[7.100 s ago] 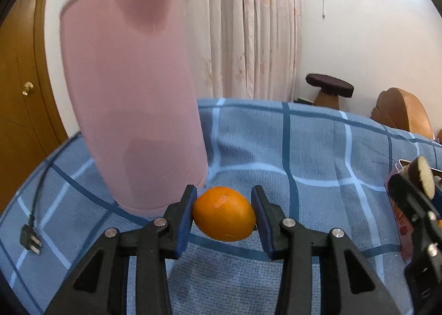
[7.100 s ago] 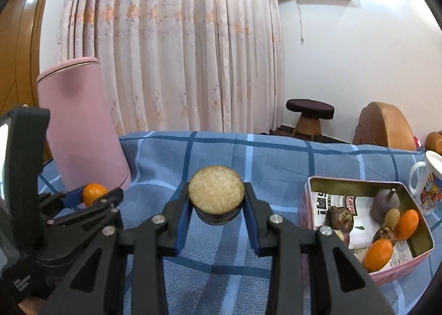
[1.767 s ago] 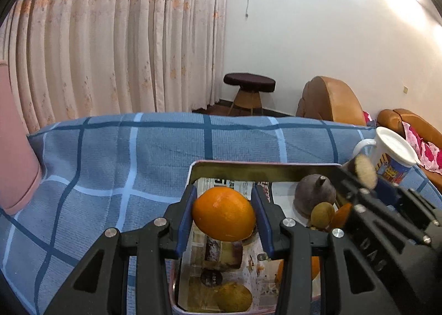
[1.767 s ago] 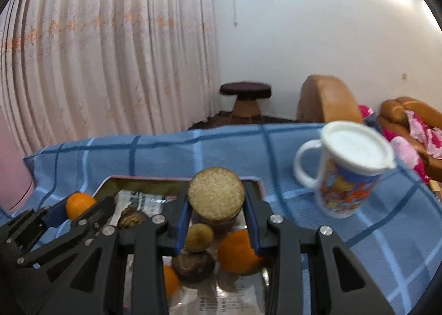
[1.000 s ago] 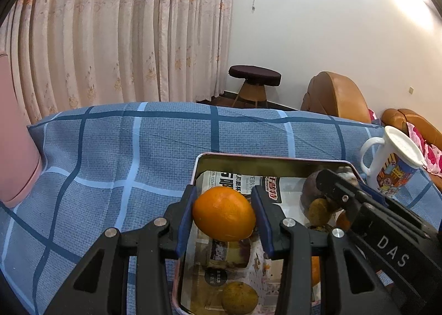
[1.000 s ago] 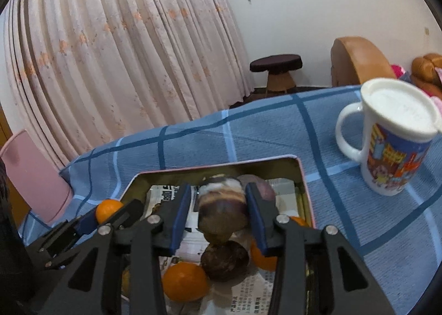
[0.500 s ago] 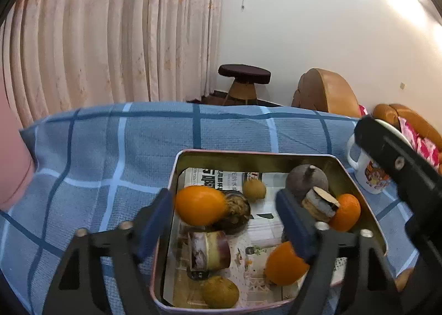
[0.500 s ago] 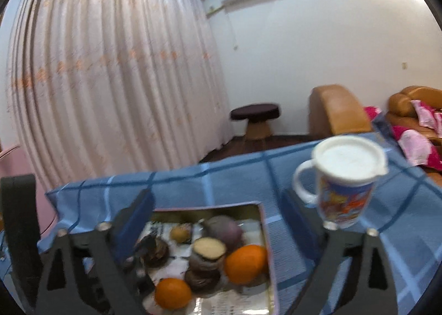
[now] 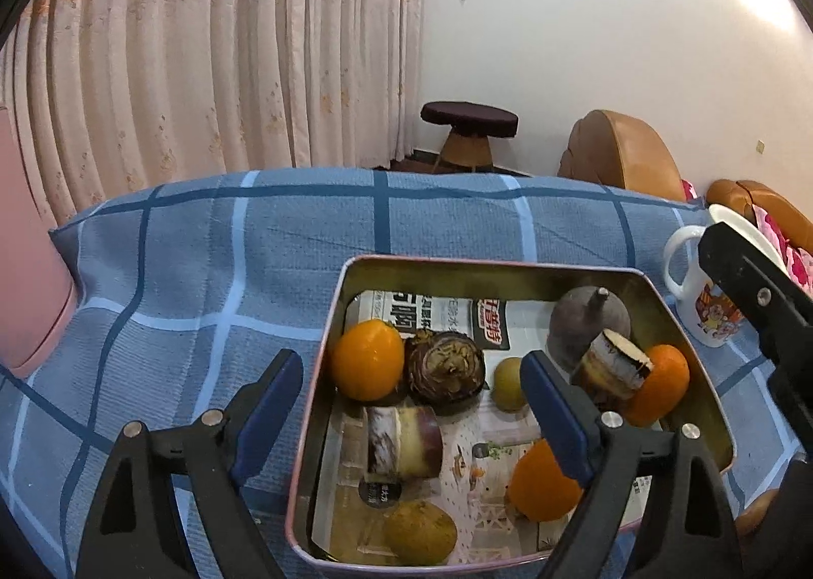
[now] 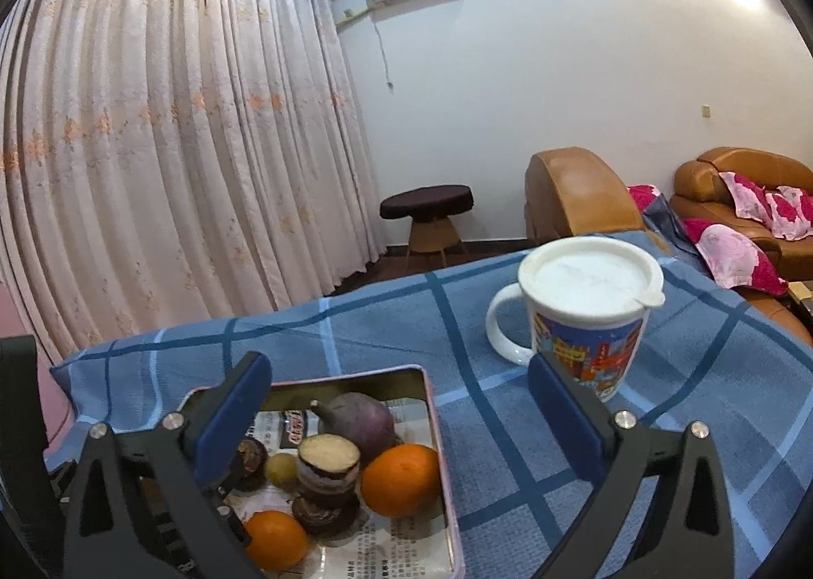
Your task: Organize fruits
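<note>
I've got both tongs over the shallow rectangular metal tin (image 9: 488,269) with the pink rim, which sits on the blue checked cloth (image 9: 213,274). Left gripper (image 9: 411,388) has just been opening, jaws wide, nothing between the pads; right gripper (image 10: 396,401) likewise, wide and empty.

Tin is lined with printed newspaper (image 9: 432,312). Inside it:
- round orange (image 9: 367,358) against the tin's left wall, touching a dark brown scaly fruit (image 9: 446,365) beside it
- purple-grey bulb with a stem (image 9: 584,325) at the tin's far right corner
- cut purple-skinned chunk with a pale face (image 9: 612,368) leaning between that bulb and a second orange (image 9: 660,388) at the right wall
- small yellow-green round fruit (image 9: 508,376) mid-tin
- striped cut cylinder (image 9: 401,442) lying on its side, near-left part of the tin
- third orange (image 9: 538,487) and a brownish-yellow fruit (image 9: 419,531) at the near wall

Right of the tin, apart from it: white lidded mug with a colourful print (image 10: 584,320). A pink cylinder (image 9: 25,274) stands well left of the tin.
</note>
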### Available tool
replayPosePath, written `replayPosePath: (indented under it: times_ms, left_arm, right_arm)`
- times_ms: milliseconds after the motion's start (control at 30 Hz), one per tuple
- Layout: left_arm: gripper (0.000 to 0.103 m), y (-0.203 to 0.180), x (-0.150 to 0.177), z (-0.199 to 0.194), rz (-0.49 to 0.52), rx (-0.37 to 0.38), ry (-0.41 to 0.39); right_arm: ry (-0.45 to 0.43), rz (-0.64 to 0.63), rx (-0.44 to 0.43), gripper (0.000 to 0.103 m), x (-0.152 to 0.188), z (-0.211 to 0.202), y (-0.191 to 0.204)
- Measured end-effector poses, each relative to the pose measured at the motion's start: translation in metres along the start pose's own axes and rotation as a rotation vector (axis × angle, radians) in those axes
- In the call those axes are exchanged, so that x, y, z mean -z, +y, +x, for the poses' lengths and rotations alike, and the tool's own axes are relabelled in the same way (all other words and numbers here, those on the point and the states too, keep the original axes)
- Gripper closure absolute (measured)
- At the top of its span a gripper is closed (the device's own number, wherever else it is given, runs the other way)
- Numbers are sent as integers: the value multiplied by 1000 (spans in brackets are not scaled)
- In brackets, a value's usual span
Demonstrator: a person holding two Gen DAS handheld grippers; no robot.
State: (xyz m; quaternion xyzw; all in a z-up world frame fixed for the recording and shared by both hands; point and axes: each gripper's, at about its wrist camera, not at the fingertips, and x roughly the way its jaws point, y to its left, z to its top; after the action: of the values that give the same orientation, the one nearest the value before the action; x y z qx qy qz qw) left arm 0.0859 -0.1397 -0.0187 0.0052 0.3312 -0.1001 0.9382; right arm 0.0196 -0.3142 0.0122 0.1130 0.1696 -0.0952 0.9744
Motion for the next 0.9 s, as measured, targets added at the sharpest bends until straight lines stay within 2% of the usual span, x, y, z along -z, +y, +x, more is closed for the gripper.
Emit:
replayPosePath:
  times_ms: [367, 900]
  left_arm:
    - [15, 4, 11, 21, -10, 19, 144]
    - [15, 3, 24, -9, 34, -26, 87]
  right_arm:
    - [93, -79, 47, 0, 9, 20, 10]
    - [74, -79, 48, 0, 15, 4, 7]
